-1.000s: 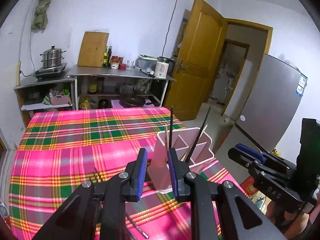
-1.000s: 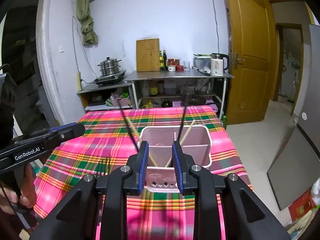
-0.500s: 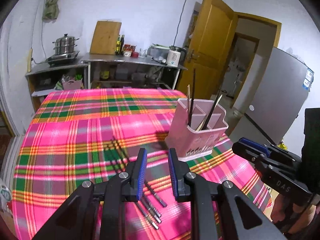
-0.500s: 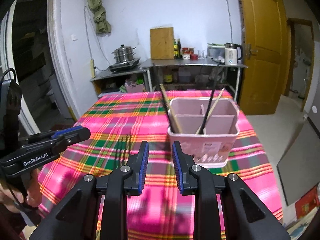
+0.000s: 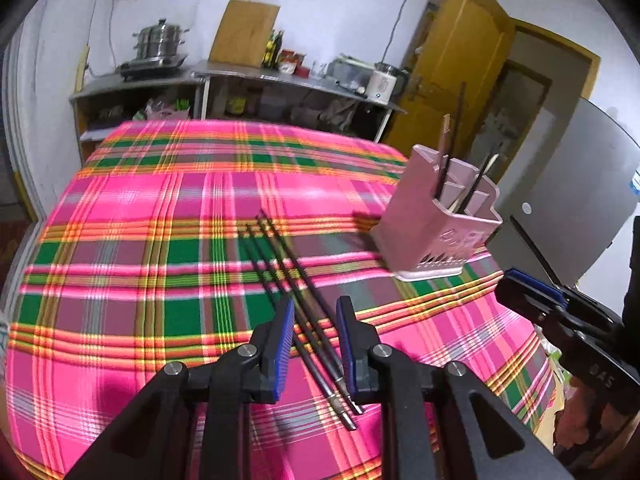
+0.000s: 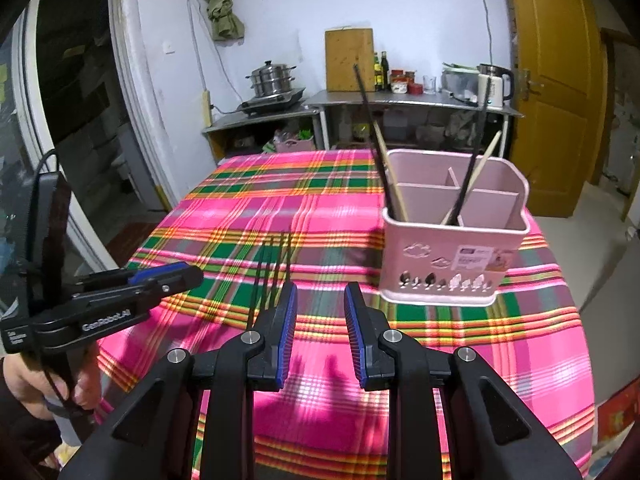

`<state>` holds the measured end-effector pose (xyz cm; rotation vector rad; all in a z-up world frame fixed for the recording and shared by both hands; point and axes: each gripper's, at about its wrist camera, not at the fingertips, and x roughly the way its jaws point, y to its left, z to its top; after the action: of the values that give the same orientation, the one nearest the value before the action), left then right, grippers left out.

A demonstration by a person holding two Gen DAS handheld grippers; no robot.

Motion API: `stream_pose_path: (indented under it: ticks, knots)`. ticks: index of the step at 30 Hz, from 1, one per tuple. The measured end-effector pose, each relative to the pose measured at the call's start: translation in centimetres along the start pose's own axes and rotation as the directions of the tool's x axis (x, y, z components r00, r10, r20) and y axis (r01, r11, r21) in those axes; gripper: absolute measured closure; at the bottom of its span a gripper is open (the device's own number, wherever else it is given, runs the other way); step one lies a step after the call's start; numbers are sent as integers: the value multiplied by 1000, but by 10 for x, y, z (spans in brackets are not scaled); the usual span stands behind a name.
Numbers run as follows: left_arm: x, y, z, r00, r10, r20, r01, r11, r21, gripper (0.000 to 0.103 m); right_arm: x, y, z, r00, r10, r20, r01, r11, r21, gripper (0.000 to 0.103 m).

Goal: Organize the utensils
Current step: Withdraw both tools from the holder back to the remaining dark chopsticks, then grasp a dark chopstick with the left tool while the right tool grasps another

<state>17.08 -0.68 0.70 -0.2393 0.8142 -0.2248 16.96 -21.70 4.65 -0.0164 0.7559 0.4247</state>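
Several black chopsticks (image 5: 288, 276) lie side by side on the plaid tablecloth, also in the right wrist view (image 6: 272, 268). My left gripper (image 5: 314, 320) is open, its jaws straddling the near ends of the chopsticks just above them. A pink divided utensil holder (image 5: 440, 232) stands to the right and holds black and wooden chopsticks; it also shows in the right wrist view (image 6: 448, 248). My right gripper (image 6: 320, 312) is open and empty above the cloth, left of the holder. The left gripper also shows in the right wrist view (image 6: 168, 280).
The table with the pink plaid cloth (image 5: 160, 248) has its edge close on the right by a grey fridge (image 5: 580, 184). Steel shelves with a pot (image 6: 272, 80), cutting board and kettle (image 6: 492, 84) stand behind. A yellow door (image 6: 556, 80) is at the right.
Both grippers pulled back from the holder. The left gripper swung left and down over the loose chopsticks, which now lie between its jaws. The right gripper backed off, so the holder sits farther right.
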Motion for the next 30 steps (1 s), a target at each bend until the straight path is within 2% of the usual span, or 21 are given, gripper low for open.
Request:
stream_pose_path:
  ticks: [6, 13, 22, 26, 30]
  knots:
    - [33, 19, -4, 998, 11, -55, -15, 997, -70, 82, 18, 4, -7, 999, 20, -41, -20, 1000, -8, 78]
    - [69, 29, -1, 996, 52, -78, -59, 994, -97, 82, 39, 2, -11, 996, 35, -82, -35, 999, 0, 78]
    - [102, 29, -1, 990, 93, -106, -101, 992, -77, 82, 67, 4, -14, 991, 50, -126, -50, 999, 0, 78]
    - [104, 27, -2, 990, 109, -90, -114, 992, -53, 82, 82, 5, -13, 988, 52, -146, -53, 999, -2, 78]
    - [103, 31, -3, 990, 112, -83, -116, 992, -45, 92, 100, 8, -12, 984, 61, -169, -63, 998, -6, 78]
